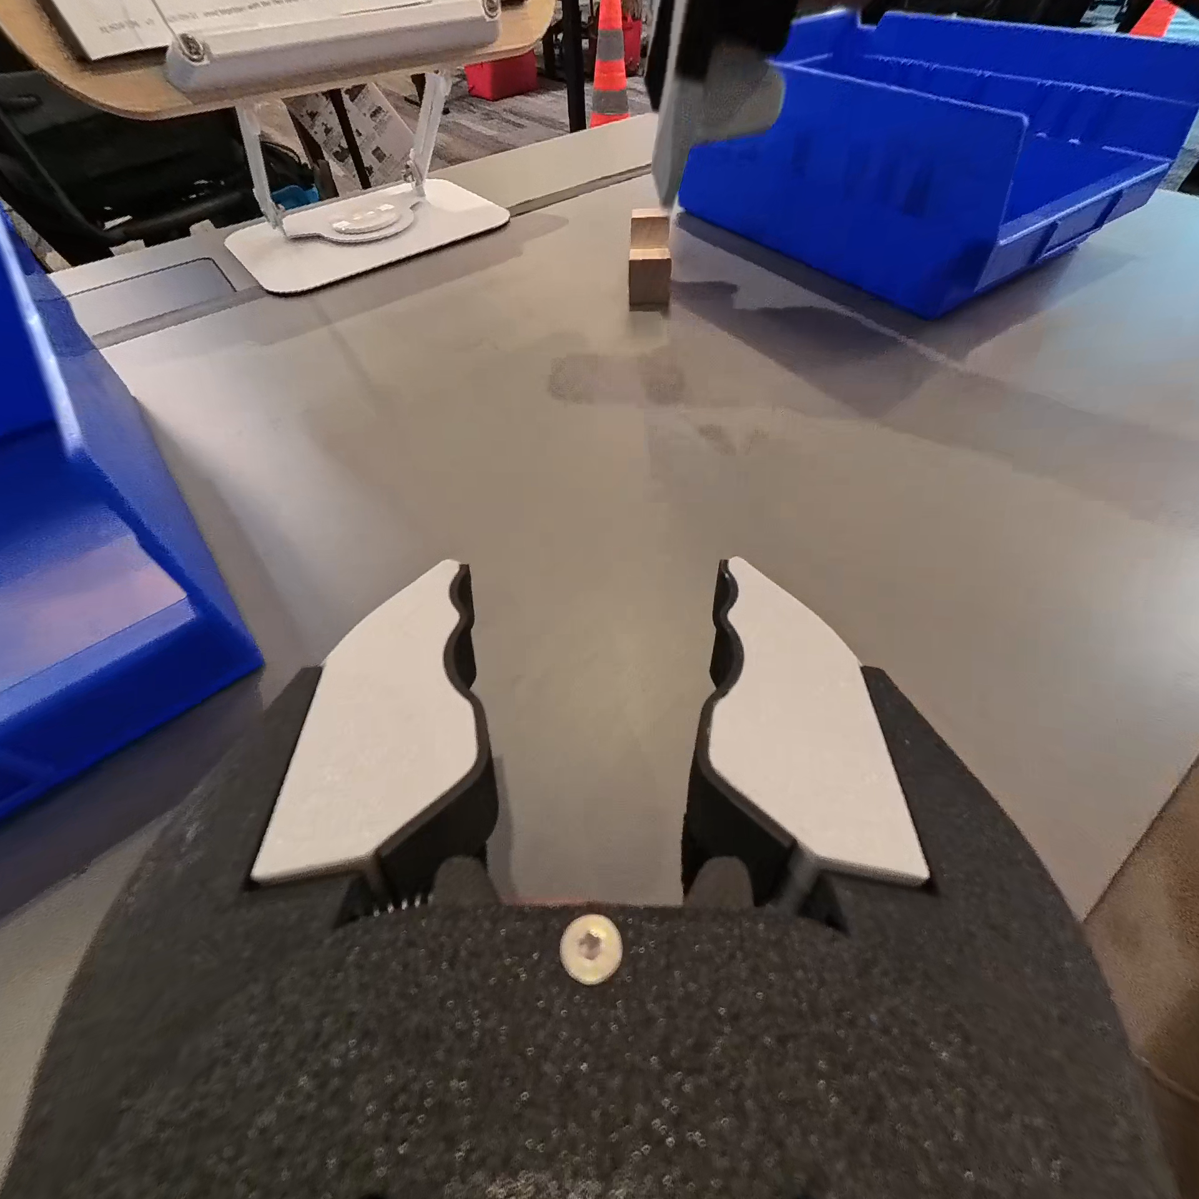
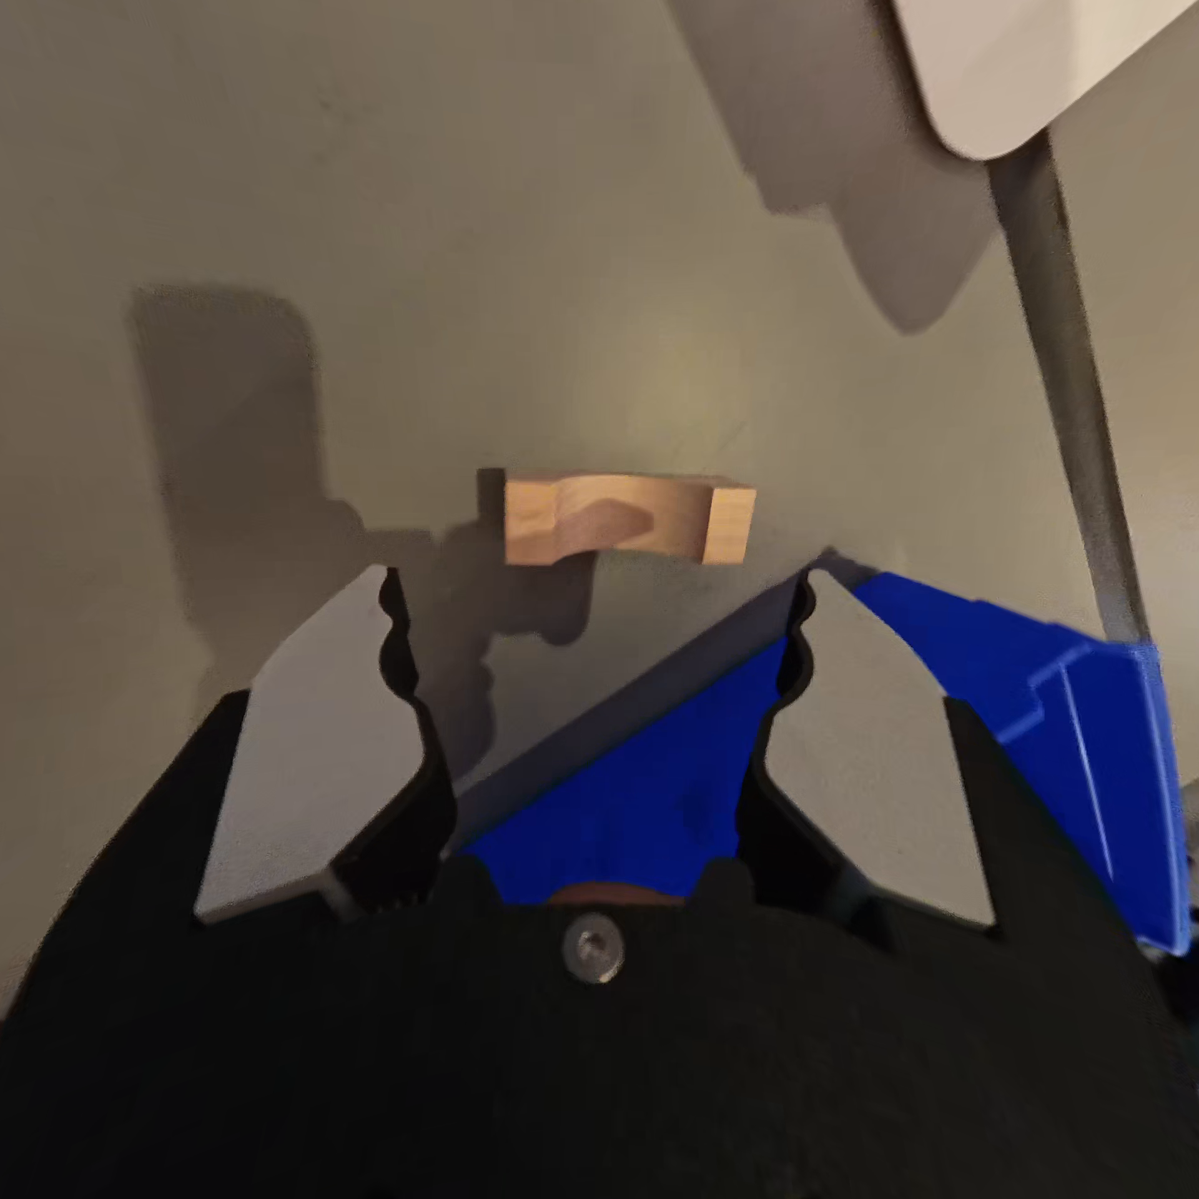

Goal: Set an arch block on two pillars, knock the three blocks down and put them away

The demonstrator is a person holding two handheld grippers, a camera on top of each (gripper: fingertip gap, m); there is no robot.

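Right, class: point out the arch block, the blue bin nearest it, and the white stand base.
arch block (image 2: 623,516): right wrist view, curved wooden face.
blue bin (image 1: 843,214): left wrist view, front wall.
white stand base (image 1: 370,237): left wrist view, flat plate.

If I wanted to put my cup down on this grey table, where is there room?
The widest bare patch is mid-table, between the left tongs, the wooden arch block and the left blue bin. It is crowded at the far end, where the right tongs hang over the block beside the right blue bin.

blocks: 1 arch block (image 2: 623,522) | blue bins: 2 (image 1: 908,188) (image 1: 78,551) | cones: 1 (image 1: 611,71)
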